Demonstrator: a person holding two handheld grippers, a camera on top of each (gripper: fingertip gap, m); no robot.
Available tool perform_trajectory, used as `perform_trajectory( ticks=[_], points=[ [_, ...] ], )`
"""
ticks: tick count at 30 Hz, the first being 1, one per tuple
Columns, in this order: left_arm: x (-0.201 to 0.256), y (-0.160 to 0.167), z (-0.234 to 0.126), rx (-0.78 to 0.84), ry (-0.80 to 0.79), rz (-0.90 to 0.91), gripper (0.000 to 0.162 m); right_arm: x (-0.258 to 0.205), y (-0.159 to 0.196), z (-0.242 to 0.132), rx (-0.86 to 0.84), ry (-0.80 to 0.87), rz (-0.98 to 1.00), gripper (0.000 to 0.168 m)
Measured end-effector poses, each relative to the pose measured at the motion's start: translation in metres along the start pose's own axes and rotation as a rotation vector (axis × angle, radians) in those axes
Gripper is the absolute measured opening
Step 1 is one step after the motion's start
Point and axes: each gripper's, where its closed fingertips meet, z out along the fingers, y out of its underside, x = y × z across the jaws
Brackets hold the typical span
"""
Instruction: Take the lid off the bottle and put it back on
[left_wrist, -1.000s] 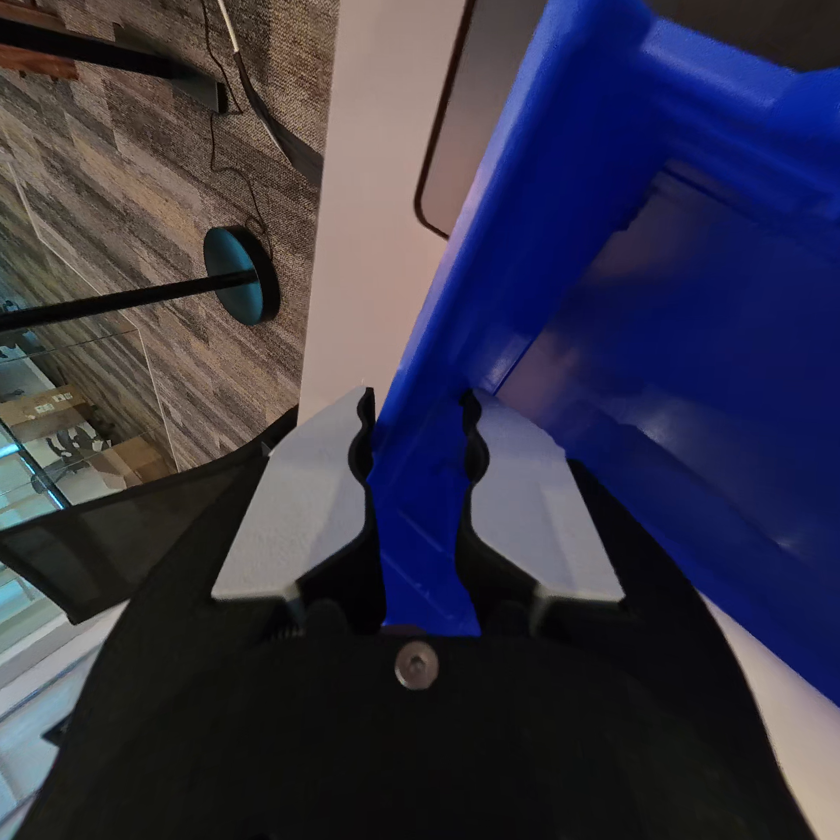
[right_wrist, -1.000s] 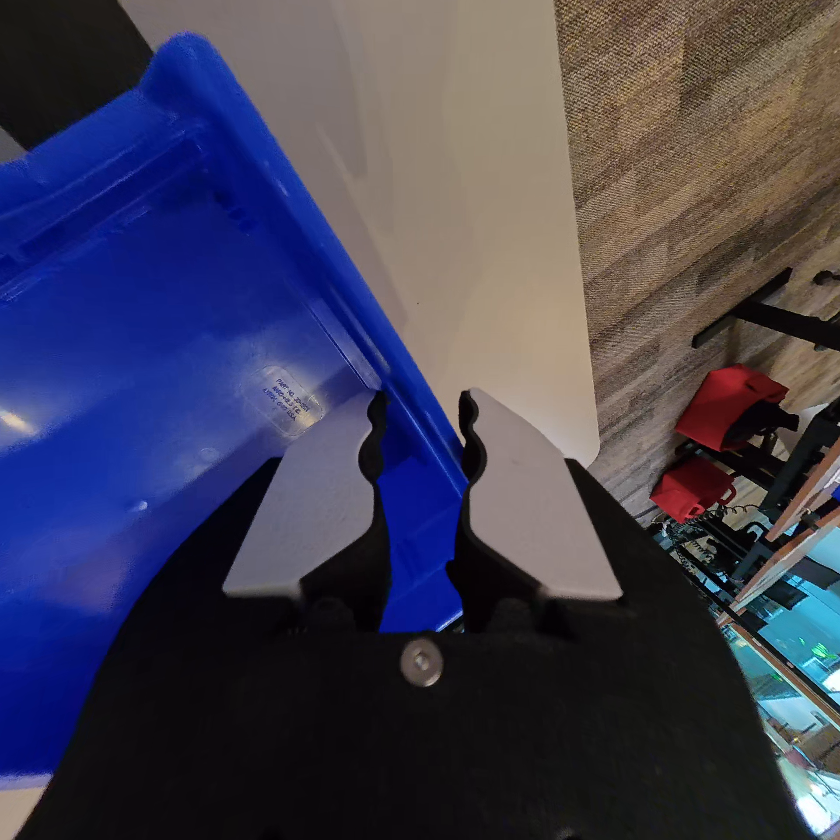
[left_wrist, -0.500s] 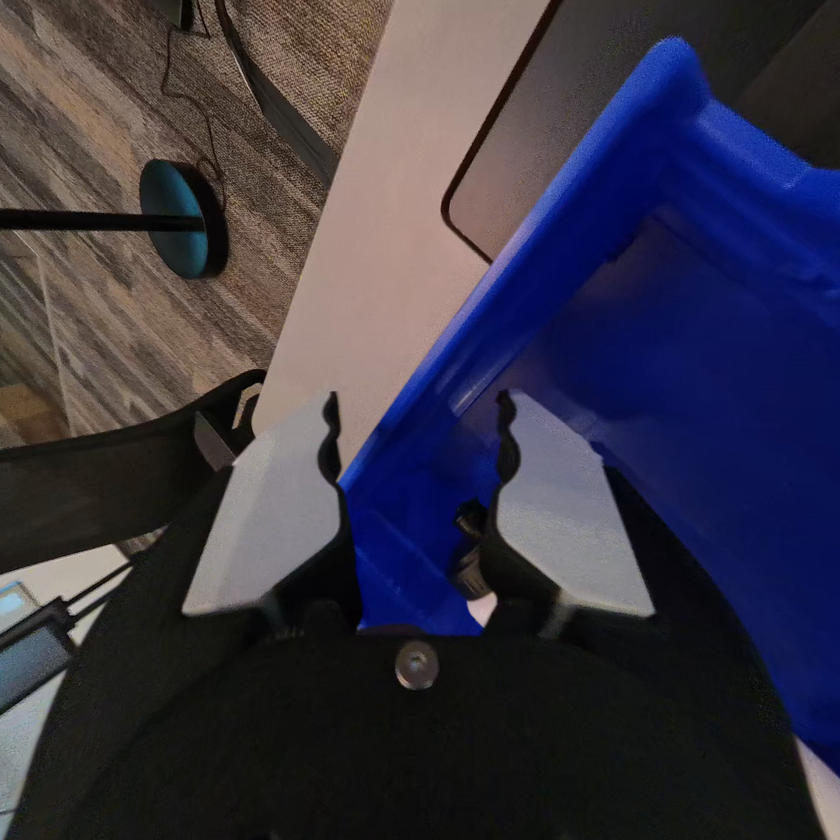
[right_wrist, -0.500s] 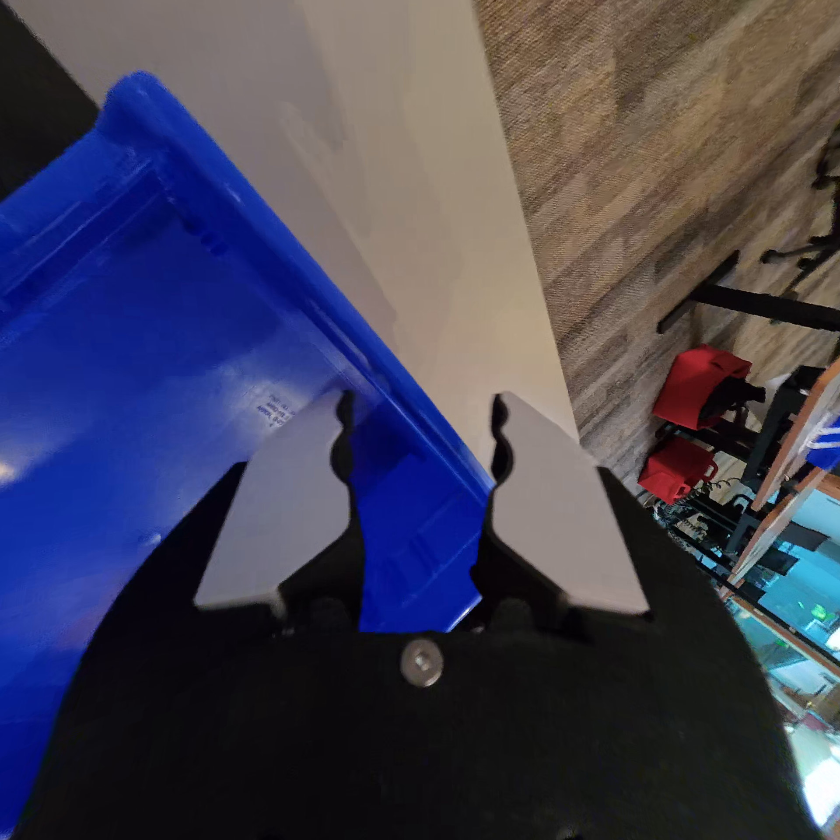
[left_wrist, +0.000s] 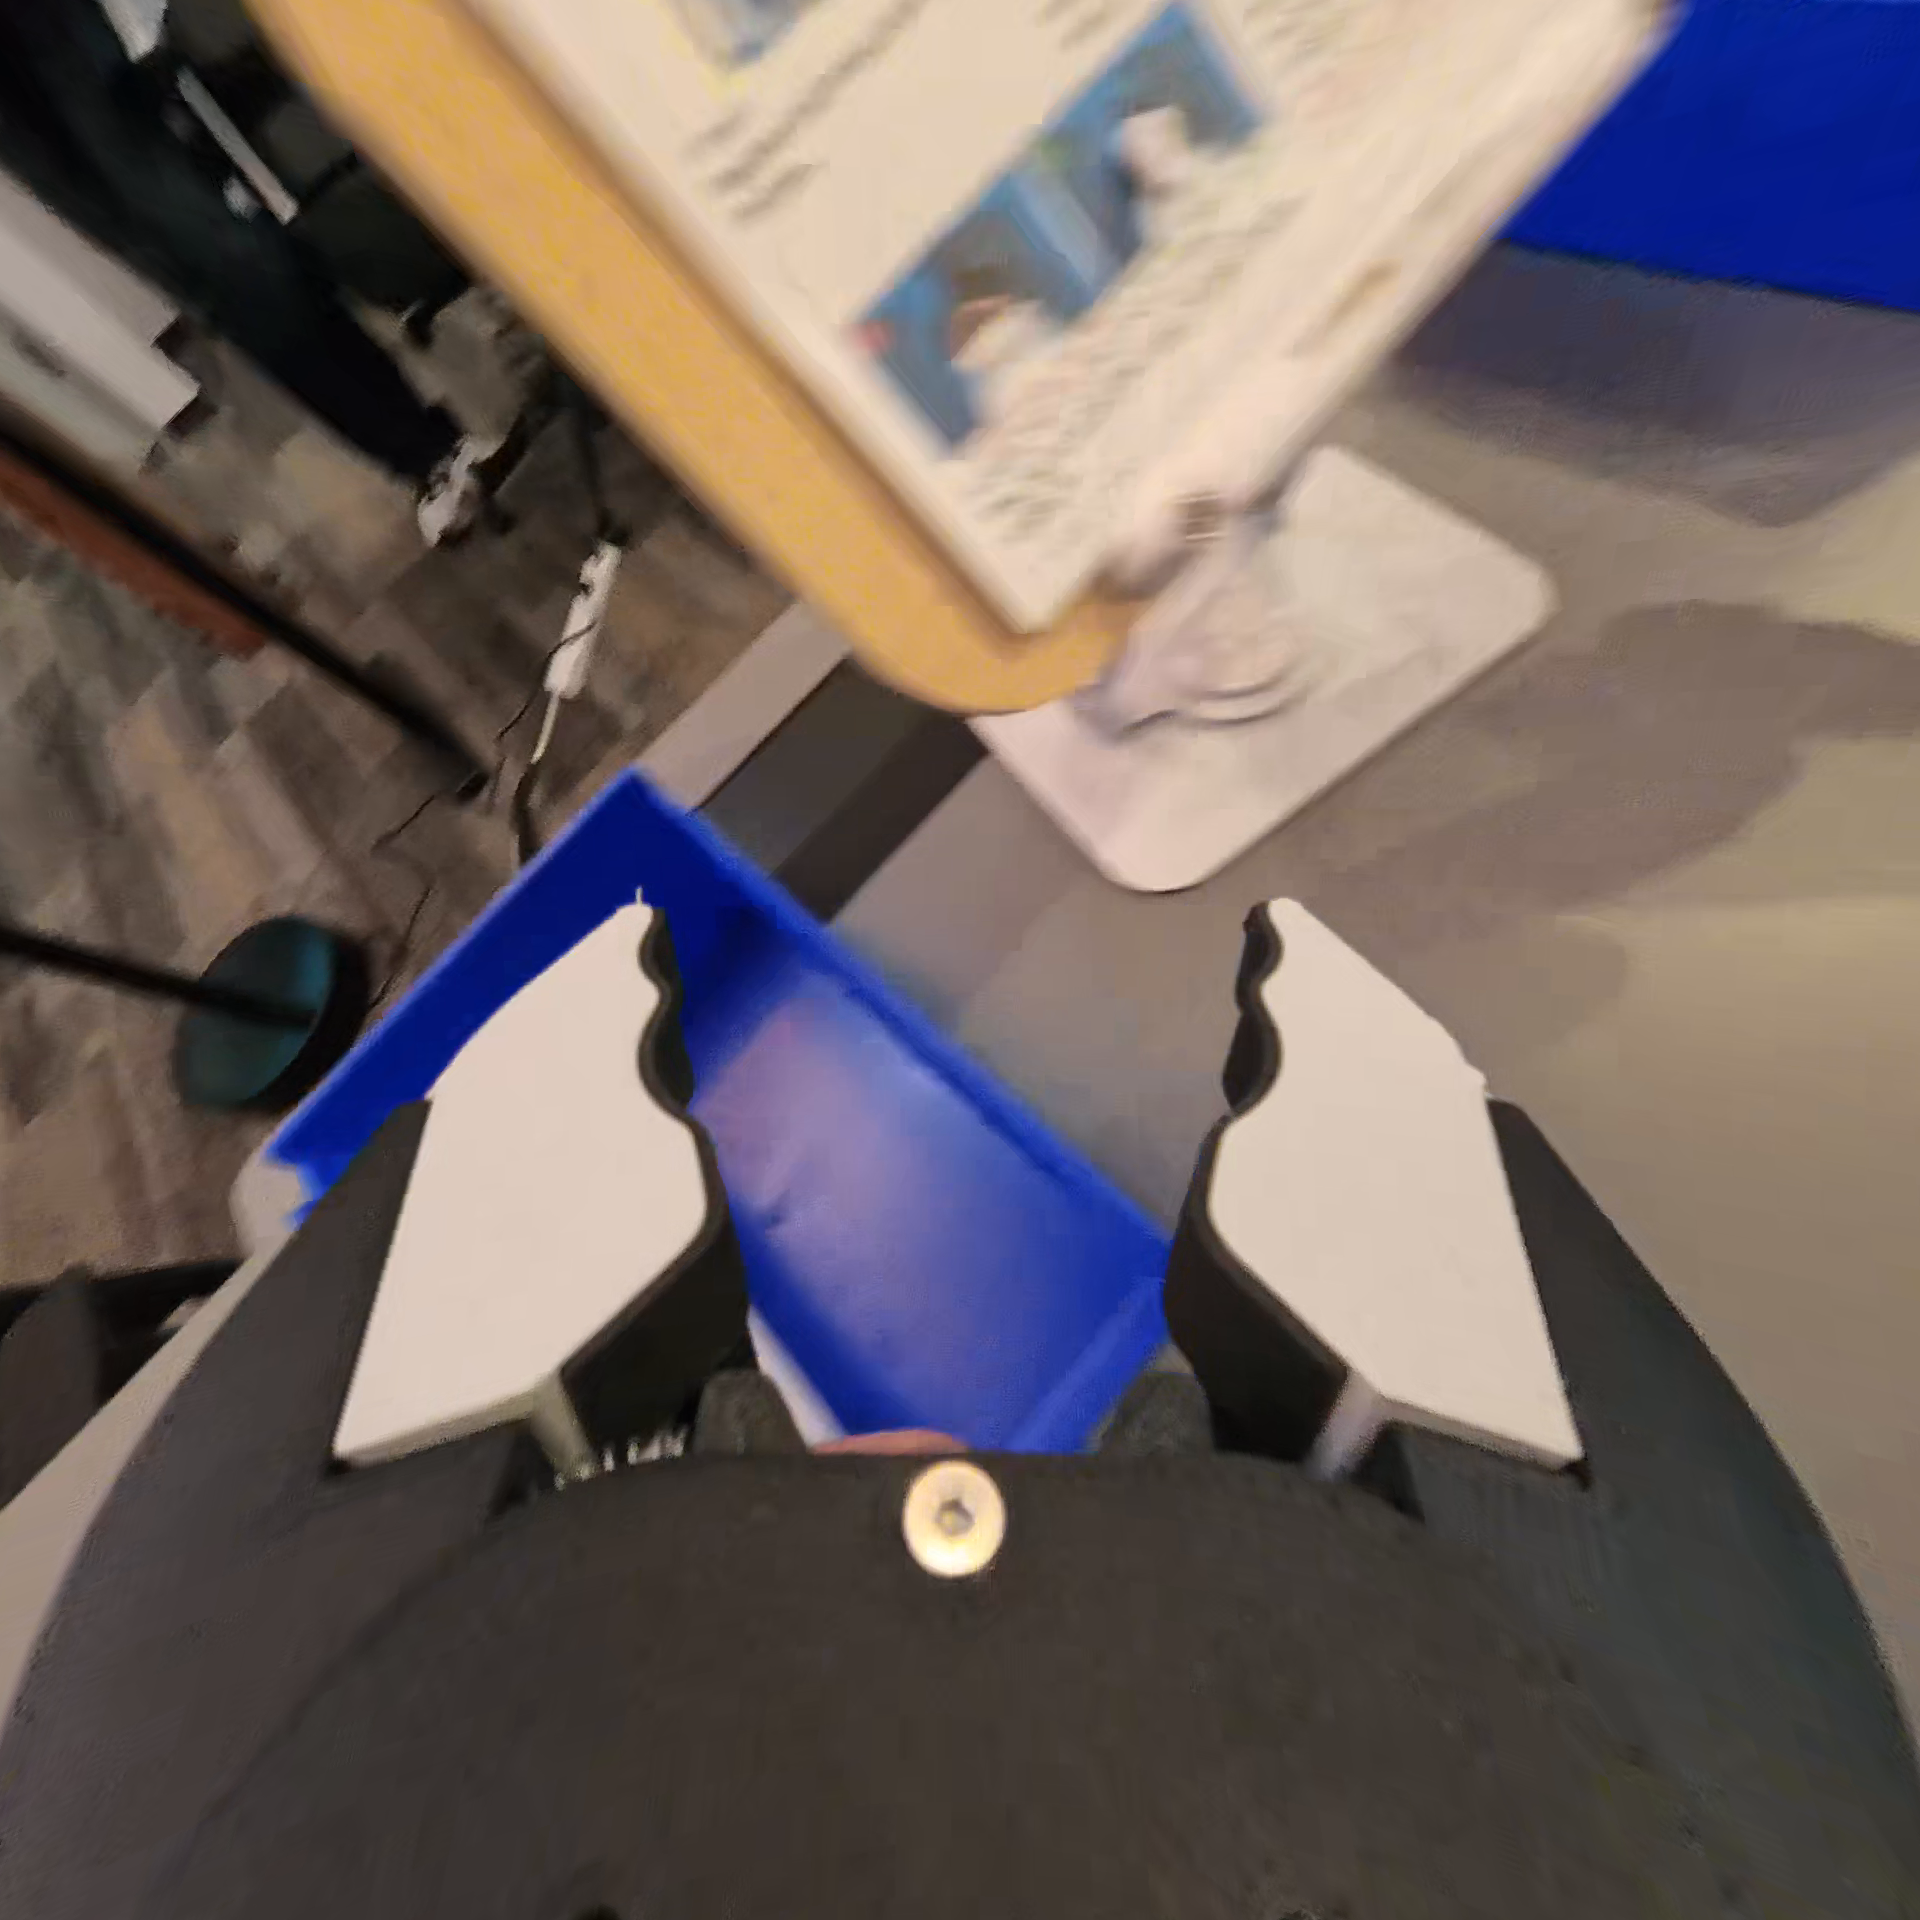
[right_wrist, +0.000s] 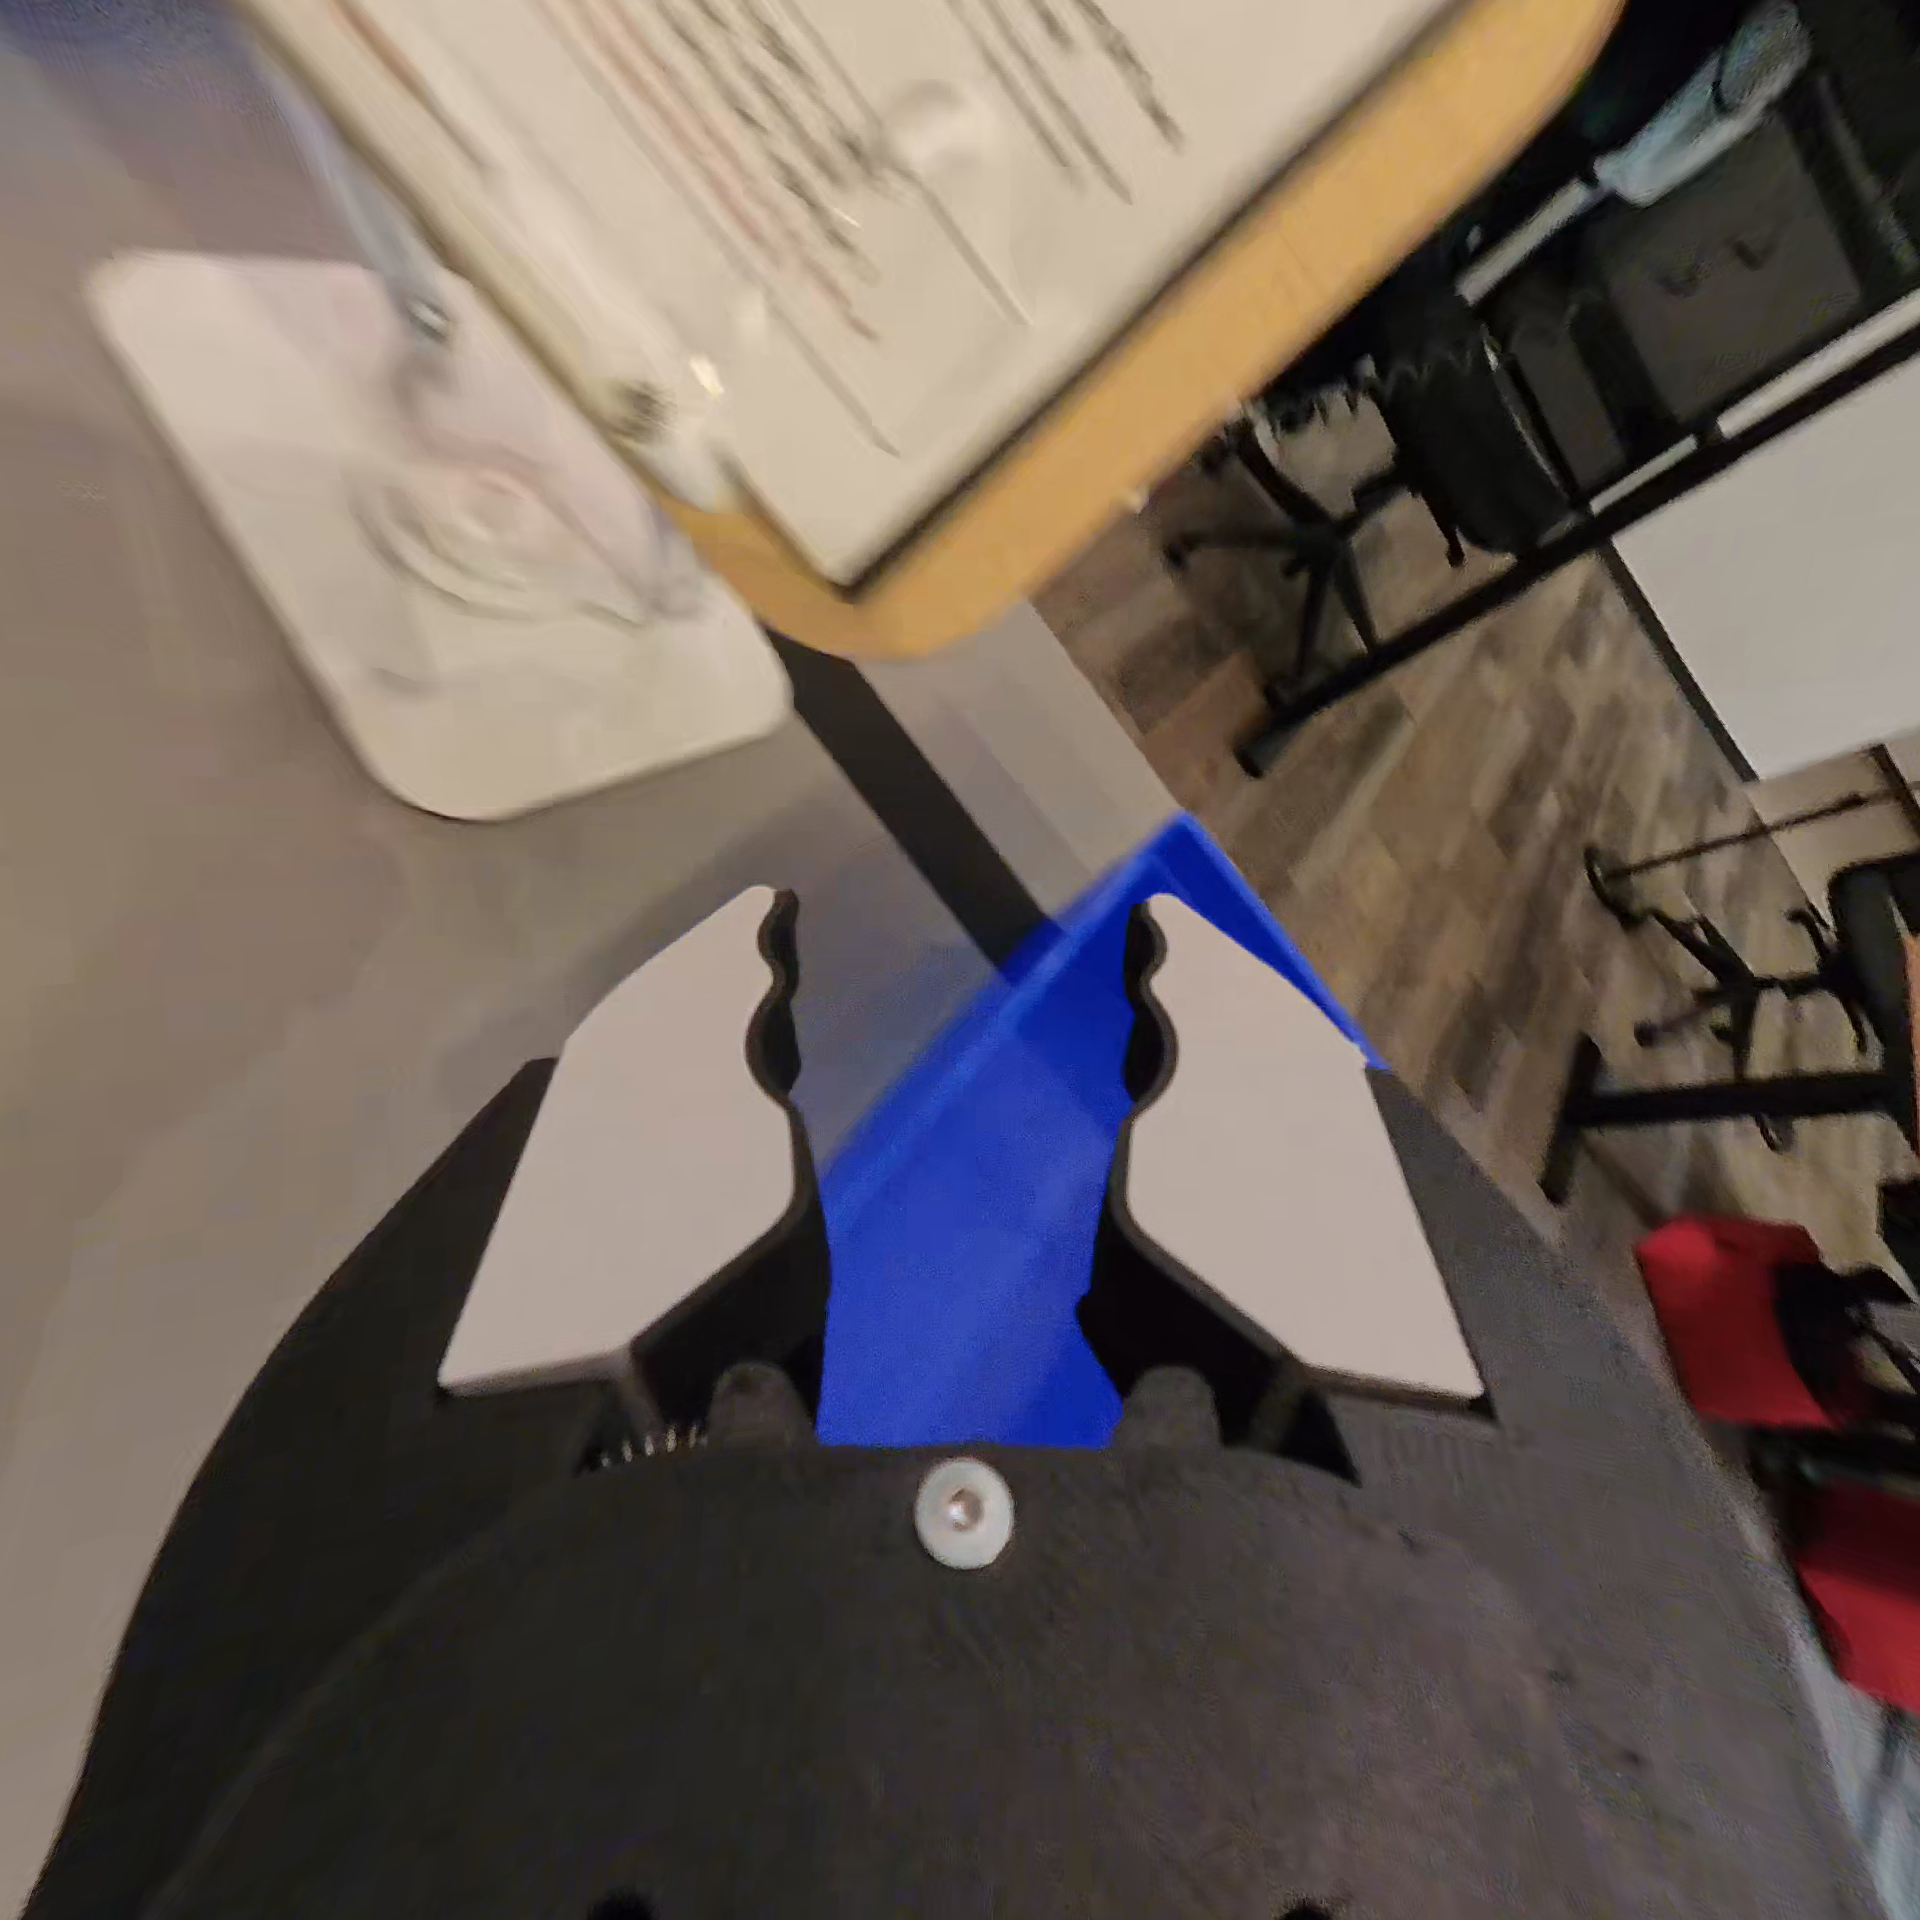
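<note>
Two open grippers over one blue bin on a grey table; no bottle or lid is in view.

My left gripper (left_wrist: 956, 1039) is spread wide and holds nothing; the bin (left_wrist: 914, 1174) lies below, between its fingers. My right gripper (right_wrist: 961, 1029) is parted less far, empty too, with the bin's wall (right_wrist: 977, 1195) in its gap, whether touching I cannot tell. Beyond the bin, on the table (left_wrist: 1662, 1039), stands one white base (left_wrist: 1299, 717) carrying one tan-edged board (left_wrist: 727, 416) with printed sheets, blurred. Right of the bin, on the floor, are two red things (right_wrist: 1745, 1330).
</note>
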Motion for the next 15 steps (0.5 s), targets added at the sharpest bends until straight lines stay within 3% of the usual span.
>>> perform_trajectory(
  ticks=[4, 7, 9, 13, 15],
  points=[
    [0.116, -0.013, 0.022, 0.104, 0.139, 0.003, 0.102, -0.108, -0.027, 0.006, 0.136, -0.209, 0.098, 0.072],
    [0.168, -0.002, 0.071, 0.046, 0.147, -0.008, 0.112, -0.169, -0.027, 0.037, 0.132, -0.335, 0.169, 0.090],
    [0.201, 0.002, 0.104, 0.040, 0.236, -0.082, 0.110, -0.188, -0.015, 0.066, 0.075, -0.348, 0.190, 0.102],
    [0.216, 0.037, 0.159, -0.106, 0.209, -0.120, 0.121, -0.208, 0.005, 0.107, 0.048, -0.368, 0.229, 0.113],
    [0.219, 0.050, 0.172, -0.151, 0.208, -0.155, 0.123, -0.217, 0.018, 0.116, 0.029, -0.394, 0.246, 0.107]
  ],
)
